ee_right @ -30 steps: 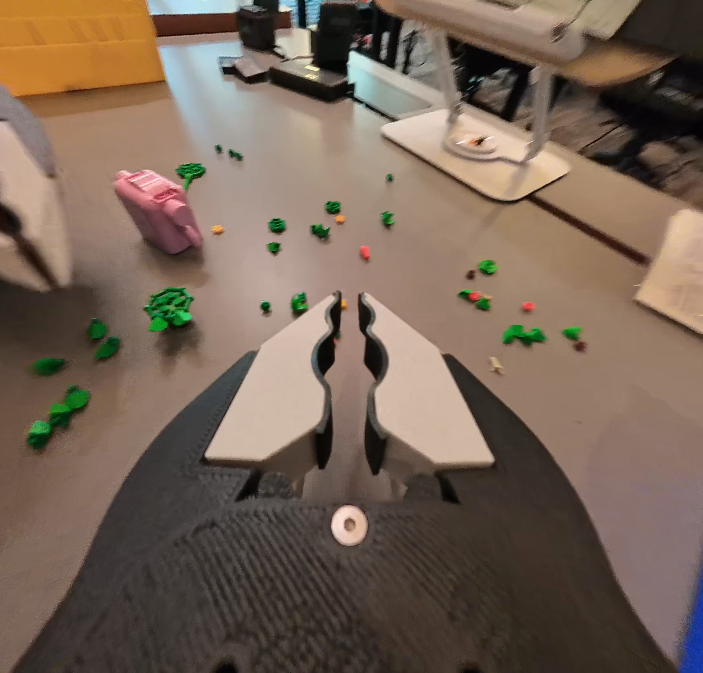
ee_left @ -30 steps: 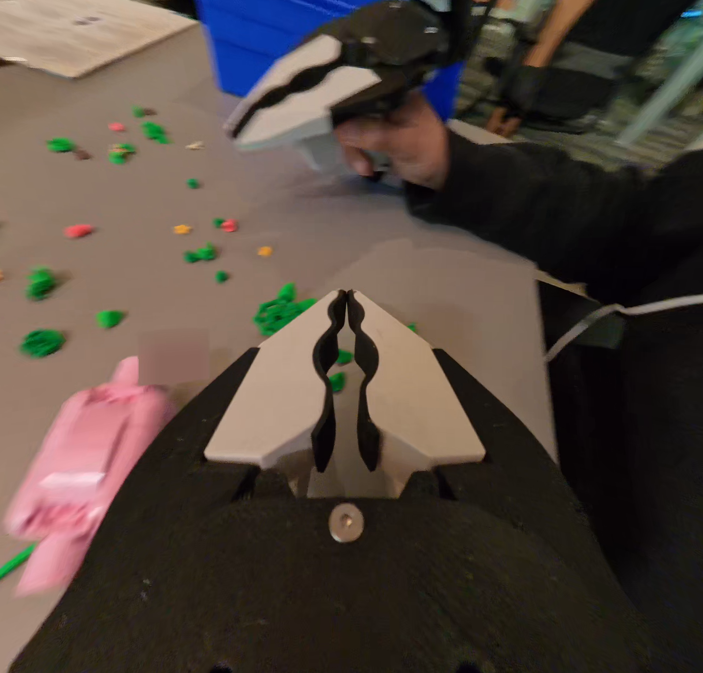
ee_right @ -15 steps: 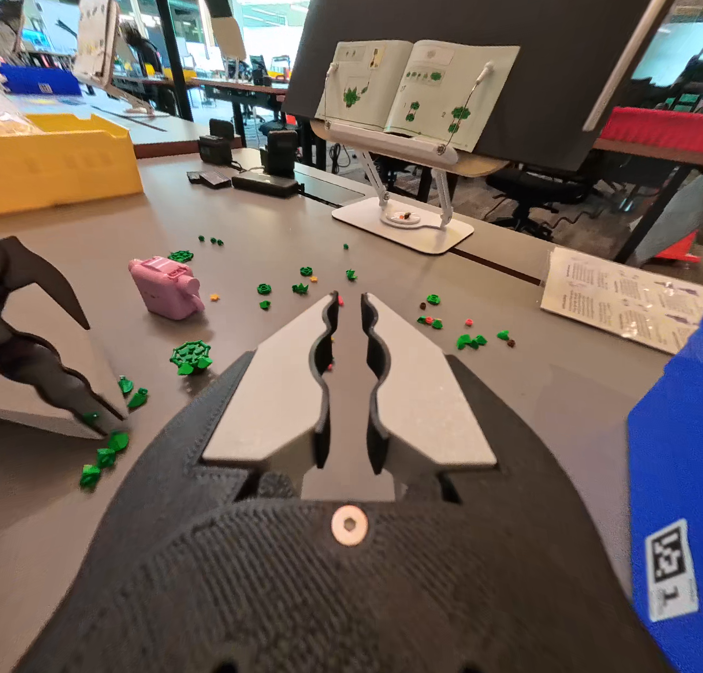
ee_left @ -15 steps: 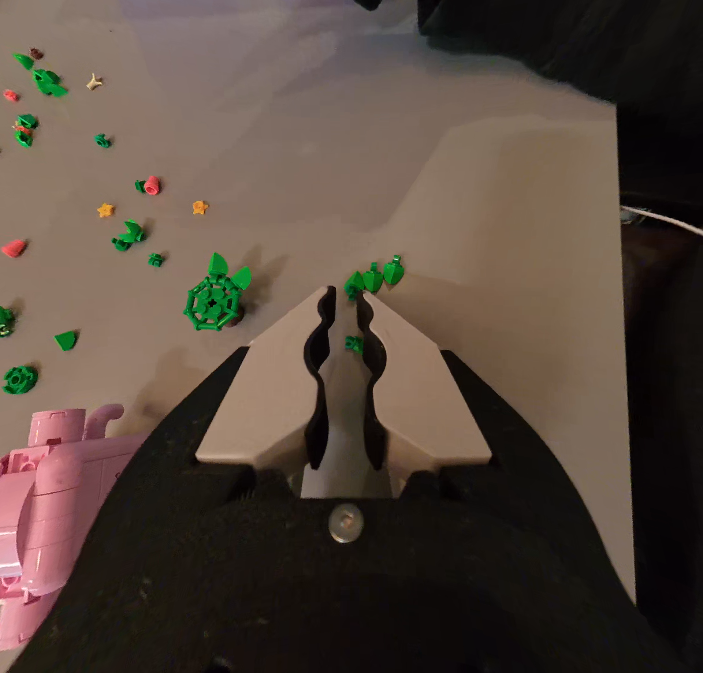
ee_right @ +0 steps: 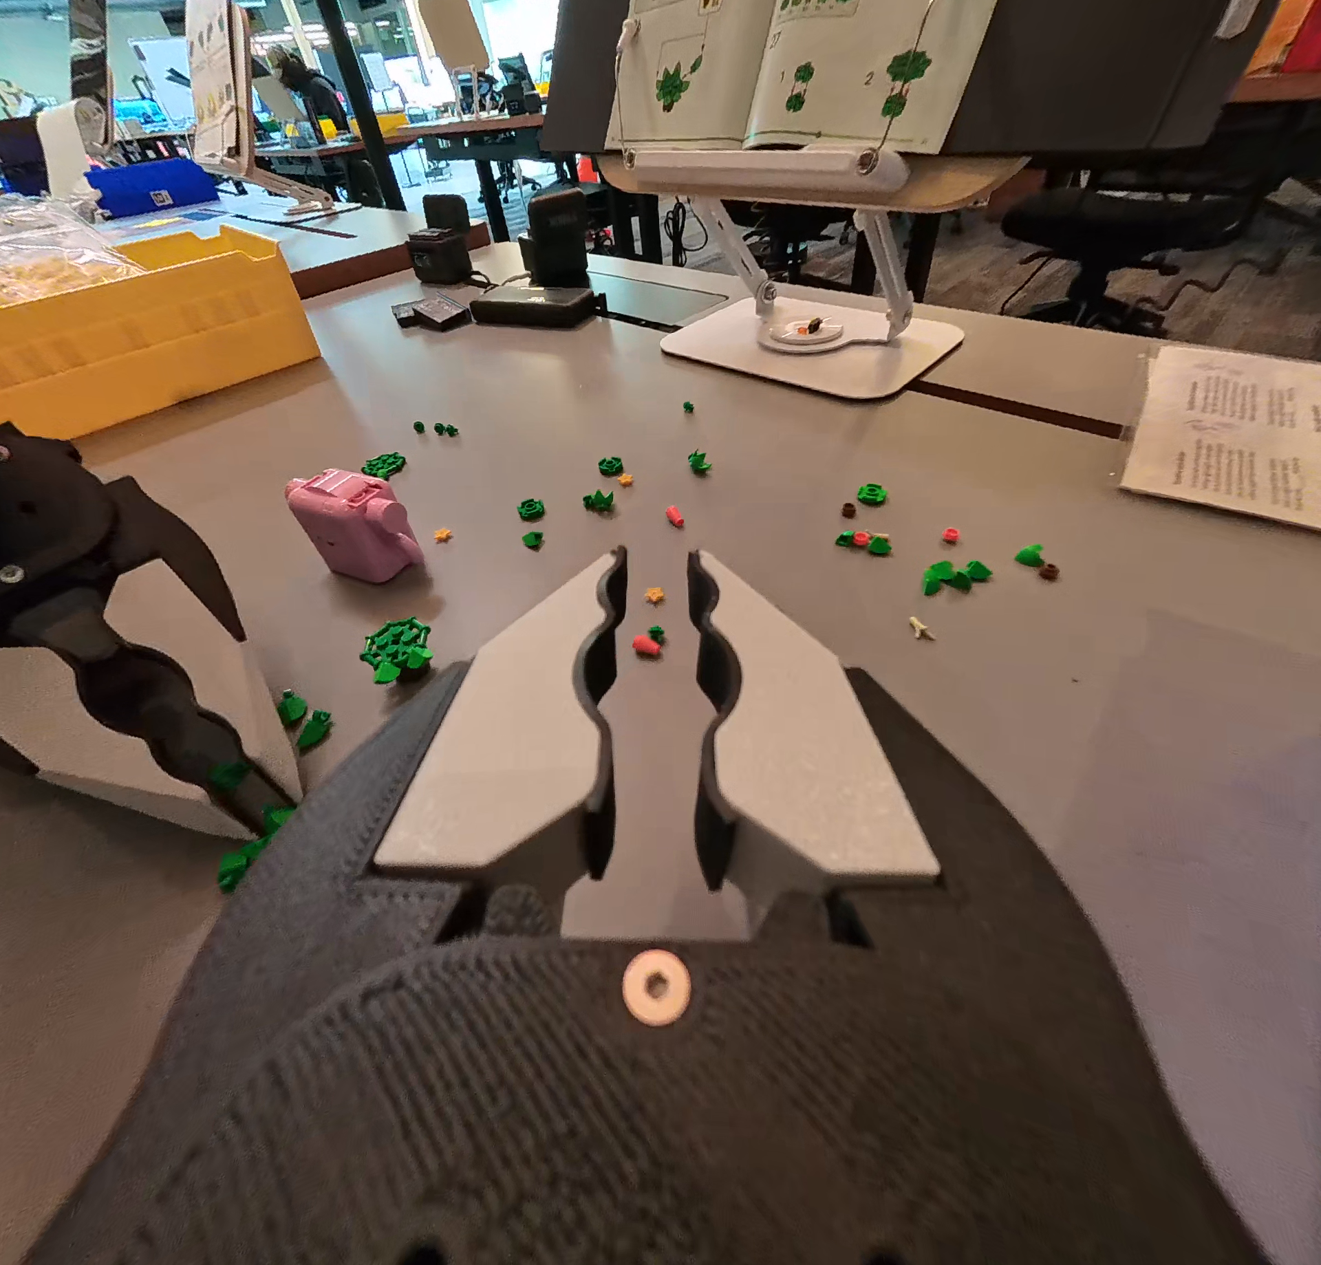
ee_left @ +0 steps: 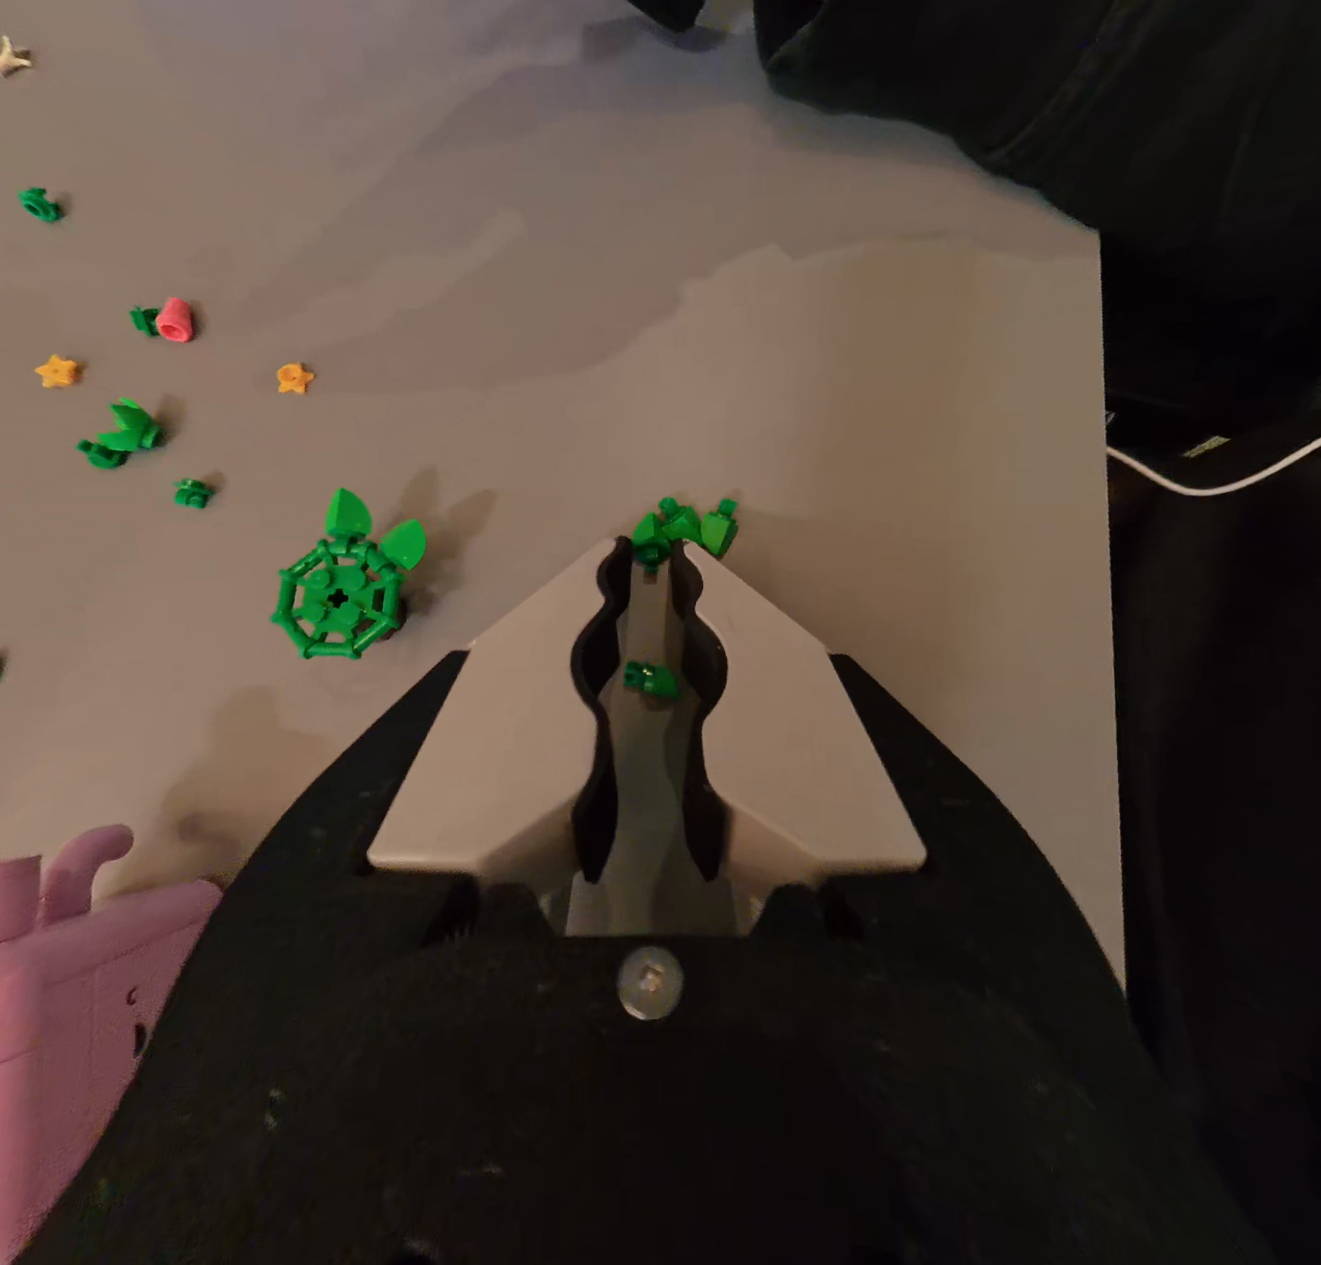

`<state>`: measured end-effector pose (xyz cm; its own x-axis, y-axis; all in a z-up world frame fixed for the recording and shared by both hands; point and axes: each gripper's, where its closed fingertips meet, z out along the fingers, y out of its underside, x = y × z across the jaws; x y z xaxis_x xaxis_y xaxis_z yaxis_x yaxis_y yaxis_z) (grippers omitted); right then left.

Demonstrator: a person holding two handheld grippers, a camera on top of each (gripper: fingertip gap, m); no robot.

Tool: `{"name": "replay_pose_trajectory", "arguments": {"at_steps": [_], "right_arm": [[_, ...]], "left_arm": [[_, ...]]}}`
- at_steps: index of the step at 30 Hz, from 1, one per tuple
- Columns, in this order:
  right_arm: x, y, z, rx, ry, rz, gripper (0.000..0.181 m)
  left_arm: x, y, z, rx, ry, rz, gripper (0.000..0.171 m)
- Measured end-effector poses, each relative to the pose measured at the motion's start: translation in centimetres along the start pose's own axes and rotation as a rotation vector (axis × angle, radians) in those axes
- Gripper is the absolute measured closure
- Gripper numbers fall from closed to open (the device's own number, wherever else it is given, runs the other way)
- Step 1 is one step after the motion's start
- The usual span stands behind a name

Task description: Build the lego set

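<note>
A grey bench (ee_right: 929, 695) carries a scatter of lego pieces, with a yellow bin (ee_right: 143, 344) at its far left and an open instruction booklet (ee_right: 779, 51) propped on a white stand (ee_right: 815, 344) behind the scatter. A pink brick-built block (ee_right: 350, 523) sits left of the scatter's middle; nearer than it lies a green web-shaped round piece (ee_left: 336, 602) with two leaves clipped to its rim. The left tool (ee_left: 650, 552) points steeply down at the bench, its tips set on a cluster of small green leaf pieces (ee_left: 686, 523) to the right of the web piece; the jaws stand slightly apart, a tiny green piece (ee_left: 649, 679) shows between them farther back, and whether anything is pinched cannot be told. The right tool (ee_right: 656, 559) hangs above the bench with its jaws spread and nothing between them; beyond it lie a red piece (ee_right: 645, 645) and an orange star (ee_right: 654, 594). A sheet of paper (ee_right: 1229, 430) lies far right of the pink block.
</note>
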<state>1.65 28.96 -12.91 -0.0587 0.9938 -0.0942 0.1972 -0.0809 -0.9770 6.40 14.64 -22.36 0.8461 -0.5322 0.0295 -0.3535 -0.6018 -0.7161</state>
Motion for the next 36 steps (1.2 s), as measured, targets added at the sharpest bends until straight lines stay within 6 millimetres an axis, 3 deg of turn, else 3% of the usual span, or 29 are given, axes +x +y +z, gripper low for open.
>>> {"name": "replay_pose_trajectory", "arguments": {"at_steps": [6, 9, 11, 14, 17, 22, 36], "right_arm": [[-1.7, -0.3, 0.1, 0.004, -0.029, -0.032, 0.166], [-5.3, -1.4, 0.3, 0.065, -0.124, 0.022, 0.165], [-8.2, -1.0, 1.1, 0.057, -0.234, 0.093, 0.164], [-11.6, 0.2, 2.3, -0.017, -0.403, 0.226, 0.155], [-13.9, -0.3, 2.3, -0.023, -0.620, 0.443, 0.150], [-14.7, -0.7, 1.9, -0.032, -0.816, 0.690, 0.153], [-15.5, 0.2, 1.4, -0.096, -0.896, 0.743, 0.176]], "left_arm": [[-0.9, -1.1, -1.3, 0.101, -0.061, -0.007, 0.165], [-2.8, -2.3, -3.8, 0.220, -0.186, 0.007, 0.165], [-3.7, -3.2, -5.8, 0.311, -0.271, 0.030, 0.165], [-4.3, -4.2, -8.3, 0.407, -0.368, 0.066, 0.165], [-4.3, -4.8, -9.7, 0.461, -0.425, 0.110, 0.165], [-3.9, -4.8, -9.3, 0.455, -0.407, 0.125, 0.165], [-3.0, -5.3, -8.7, 0.486, -0.336, 0.120, 0.165]]}}
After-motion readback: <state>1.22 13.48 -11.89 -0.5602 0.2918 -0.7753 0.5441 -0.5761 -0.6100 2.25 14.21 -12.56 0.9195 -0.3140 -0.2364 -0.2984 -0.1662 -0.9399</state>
